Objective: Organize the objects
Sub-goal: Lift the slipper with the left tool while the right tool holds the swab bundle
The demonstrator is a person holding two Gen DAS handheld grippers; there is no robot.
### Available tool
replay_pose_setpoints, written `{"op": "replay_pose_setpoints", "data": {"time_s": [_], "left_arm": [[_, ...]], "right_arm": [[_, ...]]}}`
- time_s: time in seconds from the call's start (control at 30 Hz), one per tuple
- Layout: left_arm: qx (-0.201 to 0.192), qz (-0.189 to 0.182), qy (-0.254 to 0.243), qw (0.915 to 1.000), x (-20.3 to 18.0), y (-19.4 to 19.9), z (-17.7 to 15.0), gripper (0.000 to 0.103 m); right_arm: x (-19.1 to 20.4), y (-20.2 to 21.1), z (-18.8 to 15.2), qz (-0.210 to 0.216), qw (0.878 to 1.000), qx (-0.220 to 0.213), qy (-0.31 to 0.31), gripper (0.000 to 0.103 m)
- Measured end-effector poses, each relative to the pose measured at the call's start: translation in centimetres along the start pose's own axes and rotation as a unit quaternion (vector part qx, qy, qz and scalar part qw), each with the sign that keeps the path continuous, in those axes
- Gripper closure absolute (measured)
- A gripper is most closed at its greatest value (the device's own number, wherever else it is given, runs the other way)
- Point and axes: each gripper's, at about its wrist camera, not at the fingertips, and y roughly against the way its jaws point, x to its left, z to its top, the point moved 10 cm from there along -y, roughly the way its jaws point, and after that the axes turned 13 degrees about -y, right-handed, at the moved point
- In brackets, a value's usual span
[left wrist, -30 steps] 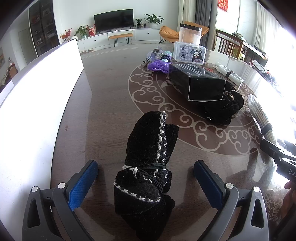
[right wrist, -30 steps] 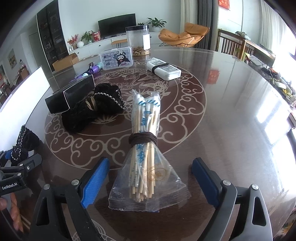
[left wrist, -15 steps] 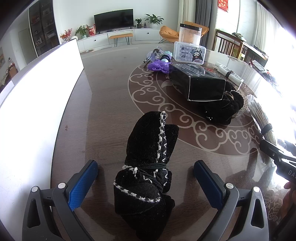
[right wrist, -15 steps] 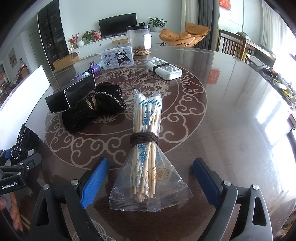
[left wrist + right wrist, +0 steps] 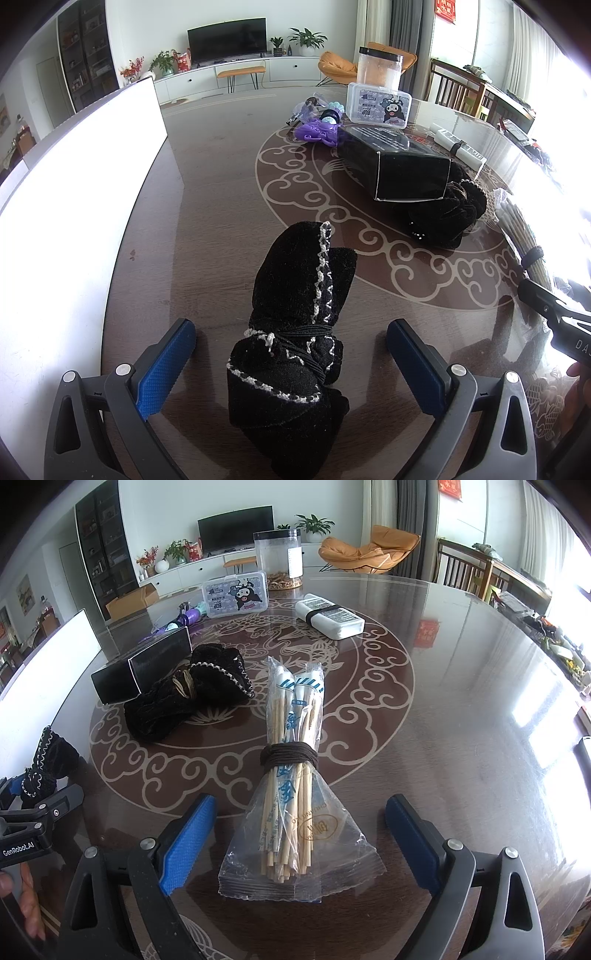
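A black knitted bundle with white stitching, tied with black elastic, lies on the brown table between the wide-open fingers of my left gripper; it shows small in the right wrist view. A bundle of wrapped chopsticks, tied with a brown band, lies between the open fingers of my right gripper, and shows at the edge of the left wrist view. Neither gripper touches its bundle.
A black box and a second black knitted bundle lie near the table's middle. Behind them are a cartoon-printed plastic case, a clear jar, purple toys and a banded white pack. A white board stands along the left.
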Motion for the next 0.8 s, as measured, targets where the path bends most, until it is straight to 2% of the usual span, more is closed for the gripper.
{"op": "replay_pose_setpoints", "data": {"time_s": [0.73,0.8], "left_arm": [[0.001,-0.001,0.000,1.0000,0.0,0.0,0.0,0.000],[0.013,-0.006,0.000,0.9999,0.1,0.0,0.0,0.000]], "right_arm": [[0.0,0.2,0.0,0.003,1.000,-0.001,0.000,0.007],[-0.2,1.1,0.4,0.018,1.000,-0.021,-0.013,0.007]]}}
